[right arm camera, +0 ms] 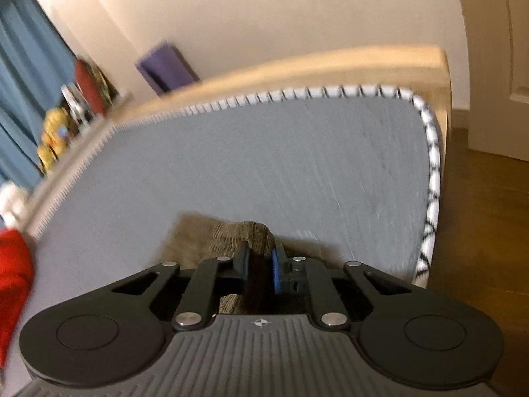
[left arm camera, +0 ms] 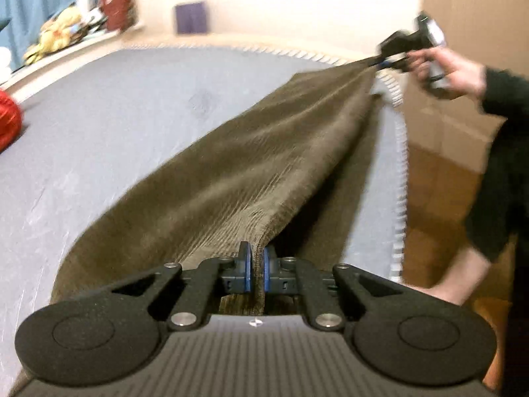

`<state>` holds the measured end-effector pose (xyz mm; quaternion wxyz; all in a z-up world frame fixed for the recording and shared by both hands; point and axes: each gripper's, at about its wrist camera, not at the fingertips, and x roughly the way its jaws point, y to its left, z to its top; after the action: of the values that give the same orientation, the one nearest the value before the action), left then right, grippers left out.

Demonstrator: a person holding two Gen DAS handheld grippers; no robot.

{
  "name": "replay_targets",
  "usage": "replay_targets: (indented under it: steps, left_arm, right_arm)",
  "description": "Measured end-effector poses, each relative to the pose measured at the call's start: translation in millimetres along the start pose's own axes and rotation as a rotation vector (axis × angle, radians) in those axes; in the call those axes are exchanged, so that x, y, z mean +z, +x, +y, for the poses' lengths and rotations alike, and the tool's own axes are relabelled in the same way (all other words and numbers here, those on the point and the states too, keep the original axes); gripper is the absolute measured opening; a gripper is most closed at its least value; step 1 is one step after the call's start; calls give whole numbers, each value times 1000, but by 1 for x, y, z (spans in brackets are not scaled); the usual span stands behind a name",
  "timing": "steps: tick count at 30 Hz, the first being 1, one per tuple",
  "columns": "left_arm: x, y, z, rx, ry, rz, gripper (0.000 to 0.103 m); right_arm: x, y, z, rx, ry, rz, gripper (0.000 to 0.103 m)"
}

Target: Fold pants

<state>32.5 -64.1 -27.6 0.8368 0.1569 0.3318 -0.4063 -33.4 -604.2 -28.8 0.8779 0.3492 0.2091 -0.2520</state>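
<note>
No legible text, label, brand or number in either view; only sign: small white crosshair mark on left gripper (left arm camera: 259, 261) housing, lower centre, and same mark on right gripper (right arm camera: 261, 259) housing

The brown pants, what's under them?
Under the brown pants is the grey mattress; its bare top shows all around them. The part beneath the cloth is covered, so anything lying there cannot be seen.

Black claw (left arm camera: 258, 259) with blue pads, silver screws, ribbed grey housing; dark sleeve (left arm camera: 506, 99).
</note>
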Motion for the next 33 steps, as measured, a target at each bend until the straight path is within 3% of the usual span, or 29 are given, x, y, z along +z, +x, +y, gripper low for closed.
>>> replay_targets:
  steps: [3, 5, 7, 10, 12, 13, 15, 19, 22, 25, 30, 33]
  left_arm:
    - [-11, -5, -3, -134, 50, 71, 7]
    - [-19, 7, -13, -140, 87, 134, 8]
    - [-24, 21, -17, -160, 89, 206, 15]
    - [-18, 8, -9, -224, 54, 155, 34]
    - [-13, -9, 6, -224, -18, 74, 37]
    - [-13, -14, 13, -220, -51, 52, 37]
    - [-18, -11, 22, -177, -97, 62, 36]
    - [-51, 28, 25, -70, -95, 319, 35]
    - [-46, 7, 27, -77, -111, 248, 35]
    - [-48, -34, 46, -1, -151, 146, 35]
    - [-79, -113, 110, 231, -447, -35, 37]
    - [-107, -150, 145, 369, -665, -98, 38]
  right_arm:
    - [-1, -9, -3, -99, -25, 0, 13]
    - [-12, 4, -13, -217, -23, 79, 13]
    - [-22, 25, -28, -278, 11, 188, 15]
    - [-16, 21, -25, -291, -8, 130, 19]
    - [-11, 8, -12, -305, -69, 34, 25]
    - [-8, 2, -5, -287, -93, -2, 31]
    - [-6, -3, 9, -230, -139, -40, 33]
    - [-22, -6, 41, -120, -212, -49, 34]
    - [-34, -10, 75, -18, -262, -39, 35]
    - [-51, -21, 118, 97, -326, -40, 40]
    - [-104, -57, 200, 352, -499, -26, 44]
    - [-149, -77, 246, 511, -606, 53, 44]
